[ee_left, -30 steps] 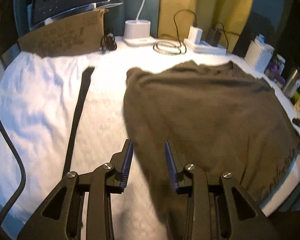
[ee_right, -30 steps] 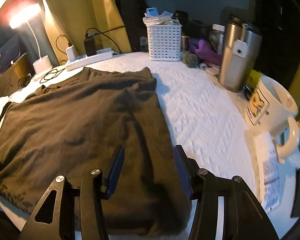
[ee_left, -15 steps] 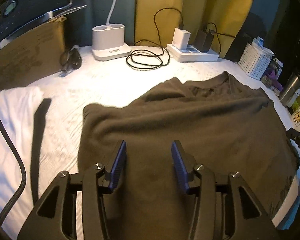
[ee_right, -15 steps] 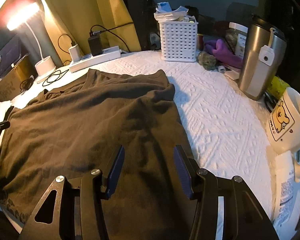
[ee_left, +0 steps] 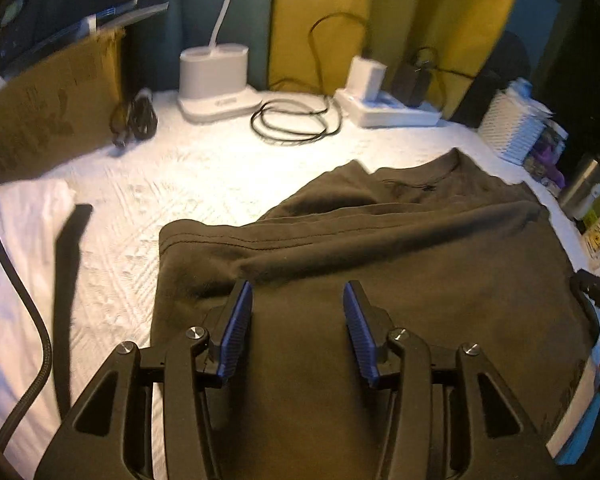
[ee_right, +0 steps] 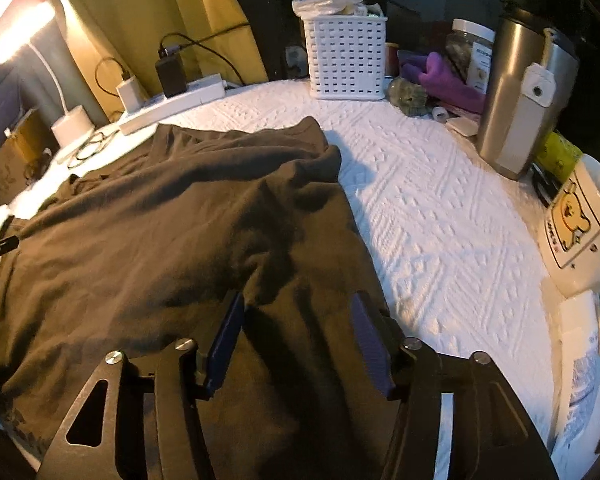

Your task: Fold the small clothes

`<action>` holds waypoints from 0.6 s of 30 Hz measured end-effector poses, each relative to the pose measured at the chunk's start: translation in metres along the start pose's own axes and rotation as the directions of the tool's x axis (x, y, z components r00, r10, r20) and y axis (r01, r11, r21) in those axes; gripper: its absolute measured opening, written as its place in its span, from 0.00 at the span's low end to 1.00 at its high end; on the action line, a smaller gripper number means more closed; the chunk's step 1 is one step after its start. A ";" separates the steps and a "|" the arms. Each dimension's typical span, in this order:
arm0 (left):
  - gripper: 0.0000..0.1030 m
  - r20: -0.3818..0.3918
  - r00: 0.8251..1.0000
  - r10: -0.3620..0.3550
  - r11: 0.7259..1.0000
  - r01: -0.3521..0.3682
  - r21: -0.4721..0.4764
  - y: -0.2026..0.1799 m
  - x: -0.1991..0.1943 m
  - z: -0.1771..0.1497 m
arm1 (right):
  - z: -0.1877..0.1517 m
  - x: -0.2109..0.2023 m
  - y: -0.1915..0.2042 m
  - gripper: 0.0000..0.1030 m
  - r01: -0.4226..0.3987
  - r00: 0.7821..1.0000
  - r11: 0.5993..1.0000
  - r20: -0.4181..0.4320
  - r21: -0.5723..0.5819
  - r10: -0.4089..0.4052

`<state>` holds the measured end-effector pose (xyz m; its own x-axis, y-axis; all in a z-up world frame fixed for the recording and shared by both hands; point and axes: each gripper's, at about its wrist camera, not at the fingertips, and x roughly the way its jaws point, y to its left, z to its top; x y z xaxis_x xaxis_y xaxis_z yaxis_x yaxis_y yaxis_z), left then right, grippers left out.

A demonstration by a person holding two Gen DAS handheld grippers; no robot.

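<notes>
A dark brown T-shirt (ee_left: 400, 272) lies spread on the white textured table cover (ee_left: 204, 176), its neckline toward the far side and both sleeves folded in. It also shows in the right wrist view (ee_right: 172, 240). My left gripper (ee_left: 298, 300) is open and empty, hovering over the shirt's near left part. My right gripper (ee_right: 298, 308) is open and empty over the shirt's near right part, close to its right edge. The right gripper's tip (ee_left: 596, 296) shows at the right edge of the left wrist view.
A white lamp base (ee_left: 216, 80), coiled black cable (ee_left: 292, 120) and power strip (ee_left: 392, 108) stand at the back. A white basket (ee_right: 344, 60), steel tumbler (ee_right: 528, 96) and bear mug (ee_right: 580, 224) stand right. White cloth (ee_left: 20, 248) and a cardboard box (ee_left: 52, 104) lie left.
Both grippers moved forward over the shirt toward its far side. The left gripper also shifted right from the shirt's left edge. Both stayed open and the shirt did not move.
</notes>
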<state>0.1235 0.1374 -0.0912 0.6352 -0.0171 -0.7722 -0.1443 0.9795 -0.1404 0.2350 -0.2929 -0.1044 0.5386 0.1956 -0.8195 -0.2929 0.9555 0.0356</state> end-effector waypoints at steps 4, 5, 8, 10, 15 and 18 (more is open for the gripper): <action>0.46 0.033 0.999 -0.036 0.999 0.035 0.017 -0.009 -0.023 -0.012 | -0.010 -0.024 -0.004 0.73 0.024 0.999 0.999 0.043 0.024 -0.025; 0.47 0.040 0.998 -0.043 0.999 0.042 0.021 -0.011 -0.030 -0.018 | -0.012 -0.030 -0.004 0.73 0.028 0.998 0.999 0.048 0.028 -0.030; 0.54 0.061 0.997 -0.054 0.998 0.052 0.032 -0.017 -0.045 -0.030 | -0.023 -0.048 -0.005 0.74 0.041 0.997 0.999 0.064 0.036 -0.043; 0.55 0.068 0.996 -0.064 0.997 0.061 0.042 -0.020 -0.053 -0.036 | -0.031 -0.057 -0.005 0.74 0.047 0.996 0.998 0.070 0.040 -0.050; 0.55 0.078 0.994 -0.071 0.997 0.068 0.047 -0.026 -0.069 -0.055 | -0.056 -0.075 -0.006 0.79 0.053 0.996 0.997 0.073 0.060 -0.057; 0.55 0.072 0.995 -0.063 0.998 0.061 0.030 -0.028 -0.072 -0.064 | -0.070 -0.082 -0.007 0.83 0.047 0.996 0.996 0.071 0.072 -0.052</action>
<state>0.0333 0.0982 -0.0710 0.6957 -0.0642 -0.7154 -0.0829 0.9822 -0.1688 0.1372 -0.3311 -0.0773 0.6082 0.1606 -0.7774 -0.2095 0.9771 0.0379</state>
